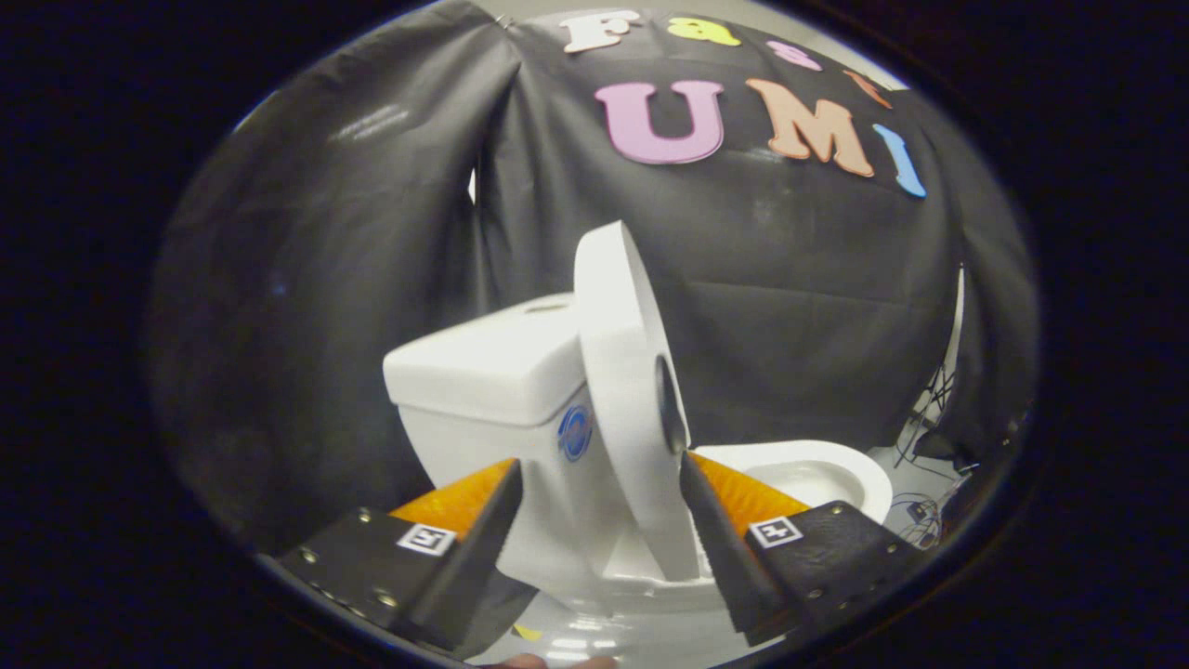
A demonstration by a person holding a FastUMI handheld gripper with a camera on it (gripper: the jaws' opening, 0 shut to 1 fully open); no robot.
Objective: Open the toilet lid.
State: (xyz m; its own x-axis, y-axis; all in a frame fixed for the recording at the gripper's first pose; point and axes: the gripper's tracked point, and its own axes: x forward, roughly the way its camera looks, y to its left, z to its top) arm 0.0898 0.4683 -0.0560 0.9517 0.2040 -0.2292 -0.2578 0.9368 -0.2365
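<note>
We are looking along the gripper [599, 483] at a white toilet [520, 437] standing in front of the black cloth wall [790, 316]. Our two fingers are spread wide apart, and the lid [624, 372] is standing raised between them, tilted nearly upright and seen almost edge-on. The lid's lower part is sitting in the gap, closer to the right-hand finger [715, 520]; that finger's tip is lying just beside the lid's face, and it may be touching it, though we cannot tell for certain from this angle. The other finger [483, 530] is well clear of the lid, lying in front of the tank's side. So the jaws are open and are not clamping anything.

The lid is rising from the hinge area up past the top of the tank [483, 367], its upper rim showing against the cloth. A dark round patch [671, 404] is showing on the lid's inner side, near the right-hand finger's tip. A blue round sticker [575, 433] is sitting on the tank's side, just behind the lid's edge.

Beyond the right-hand finger, the bowl and its rim [868, 483] are lying uncovered. Farther off, past the bowl, some dark cables [924, 413] are hanging and trailing along the pale floor [915, 534] by the edge of the cloth. Low down between our fingers, the glossy base of the toilet [613, 581] is catching the light.
</note>
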